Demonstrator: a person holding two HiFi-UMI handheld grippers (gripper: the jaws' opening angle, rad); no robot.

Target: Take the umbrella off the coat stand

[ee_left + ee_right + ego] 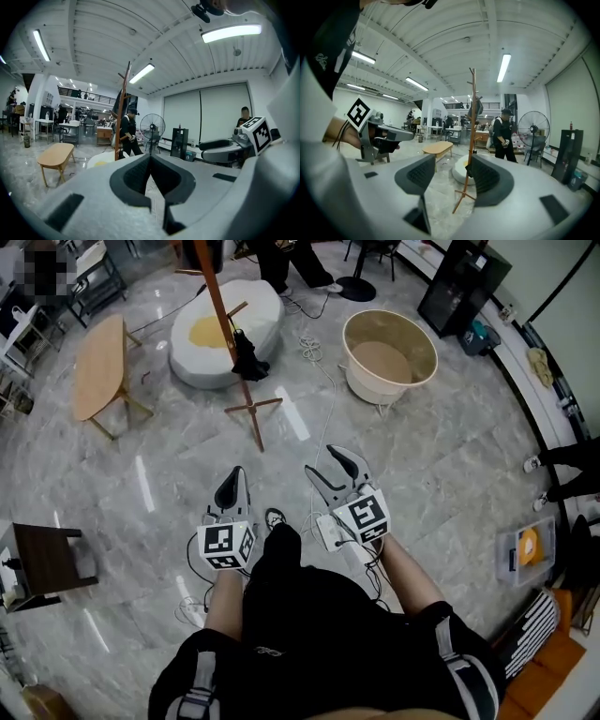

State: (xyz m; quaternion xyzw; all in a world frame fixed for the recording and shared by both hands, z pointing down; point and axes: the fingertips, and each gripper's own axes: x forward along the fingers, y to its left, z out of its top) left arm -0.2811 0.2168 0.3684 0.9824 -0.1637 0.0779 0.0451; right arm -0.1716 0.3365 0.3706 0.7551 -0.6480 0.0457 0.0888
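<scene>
The black folded umbrella [247, 356], as I read the dark bundle, hangs against the slanted orange-brown wooden pole of the coat stand [223, 315], roughly at mid-height above its crossed feet. It is not yet touched. A second dark item sits at the stand's top, and I cannot tell what it is. The stand is planted beside a white egg-shaped floor cushion with a yellow centre [262, 306], on the grey marble floor [422, 456]. Both tools are well short of the stand. My right gripper [319, 458] has its jaws parted with nothing between the pads. Its own view frames the pole in the gap, so I judge it is lined up for the grasp. My left gripper [233, 479] is clenched on nothing, tips meeting, held alongside in reserve.
</scene>
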